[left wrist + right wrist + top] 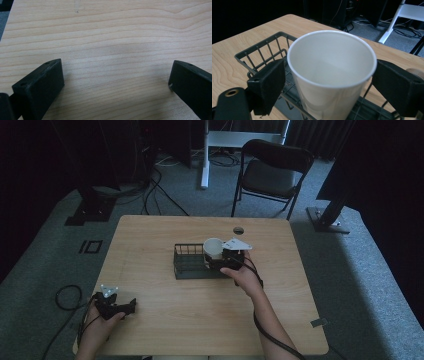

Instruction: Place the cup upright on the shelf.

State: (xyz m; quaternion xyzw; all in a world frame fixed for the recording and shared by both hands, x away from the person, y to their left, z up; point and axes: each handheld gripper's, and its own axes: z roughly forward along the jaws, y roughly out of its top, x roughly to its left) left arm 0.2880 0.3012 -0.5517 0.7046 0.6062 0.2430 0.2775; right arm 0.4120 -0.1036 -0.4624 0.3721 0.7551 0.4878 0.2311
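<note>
white cup [332,72]: upright, above the wire basket [265,48], gripped by right gripper [329,82]. left gripper [116,82]: wide open, empty, well apart from basket, over table [112,32].

The left hand-held gripper [116,82] looks down along its two black jaws at a light wooden surface [110,37]. The jaws rise from the bottom corners of the view, one at the lower left and one at the lower right, and stand wide apart with bare wood between them. The left jaw shows a worn, scuffed upper edge and a small hole near its base; the right jaw has a small pale nick at its inner corner. Wavy grain lines run across the surface, a faint soft shadow lies near its middle, and a small dark mark sits near the top. At the upper left corner the surface ends, and a dark strip and a grey patch show beyond its edge.
</note>
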